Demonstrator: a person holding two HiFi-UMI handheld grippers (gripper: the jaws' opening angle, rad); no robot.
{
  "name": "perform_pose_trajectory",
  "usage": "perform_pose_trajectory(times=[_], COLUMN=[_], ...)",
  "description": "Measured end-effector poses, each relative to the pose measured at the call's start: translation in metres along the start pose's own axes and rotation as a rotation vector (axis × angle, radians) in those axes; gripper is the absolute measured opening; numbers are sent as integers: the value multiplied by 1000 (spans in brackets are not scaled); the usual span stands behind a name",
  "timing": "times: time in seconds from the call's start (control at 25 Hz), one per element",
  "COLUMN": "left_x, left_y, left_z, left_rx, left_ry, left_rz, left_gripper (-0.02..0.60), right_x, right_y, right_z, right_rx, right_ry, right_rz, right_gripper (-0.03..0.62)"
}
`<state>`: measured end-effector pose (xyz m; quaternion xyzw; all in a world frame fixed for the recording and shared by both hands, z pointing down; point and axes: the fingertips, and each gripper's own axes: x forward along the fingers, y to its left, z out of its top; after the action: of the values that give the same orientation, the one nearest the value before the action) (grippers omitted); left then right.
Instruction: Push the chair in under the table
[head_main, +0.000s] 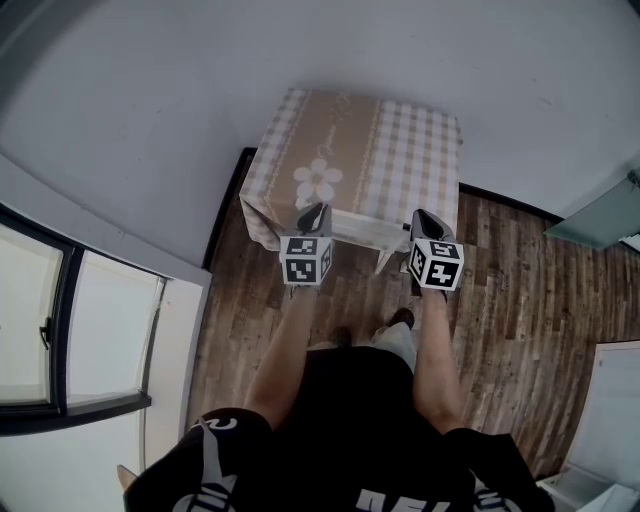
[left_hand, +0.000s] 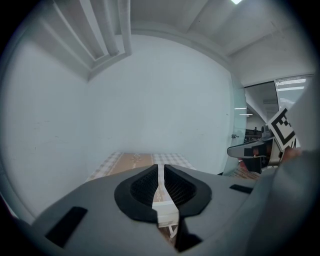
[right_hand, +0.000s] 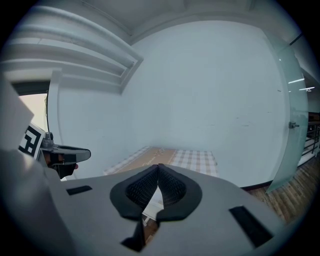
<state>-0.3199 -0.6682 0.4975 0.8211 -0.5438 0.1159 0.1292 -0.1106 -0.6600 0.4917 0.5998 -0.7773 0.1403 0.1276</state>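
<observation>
A table (head_main: 400, 150) with a beige checked cloth stands against the white wall. A white chair (head_main: 365, 230) shows at its near edge, mostly tucked beneath it. My left gripper (head_main: 318, 210) hovers over the left end of the chair's top rail, my right gripper (head_main: 425, 216) over the right end. In the left gripper view the left gripper (left_hand: 159, 167) has its pads drawn together to a thin slit with nothing between them; the chair (left_hand: 165, 205) shows below. In the right gripper view the right gripper (right_hand: 158, 166) is shut and empty, above the chair (right_hand: 152, 202).
Dark wood floor (head_main: 510, 290) surrounds the table. A window (head_main: 60, 330) lies at the left, a glass door (head_main: 600, 215) at the right, a white cabinet (head_main: 615, 420) at the lower right. The person's feet (head_main: 400, 320) stand just behind the chair.
</observation>
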Motion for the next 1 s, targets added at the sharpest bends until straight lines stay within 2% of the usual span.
perform_pose_trajectory(times=[0.52,1.0], left_x=[-1,-5], left_y=[10,9], left_z=[-1,-4], left_rx=[-7,-26], left_ry=[-6,-4], left_rz=[18,14], left_gripper=[26,26], right_x=[7,10], right_y=[10,17], right_z=[-6,-11], right_rx=[1,1], right_ry=[12,18], right_rz=[36,63], right_gripper=[12,12])
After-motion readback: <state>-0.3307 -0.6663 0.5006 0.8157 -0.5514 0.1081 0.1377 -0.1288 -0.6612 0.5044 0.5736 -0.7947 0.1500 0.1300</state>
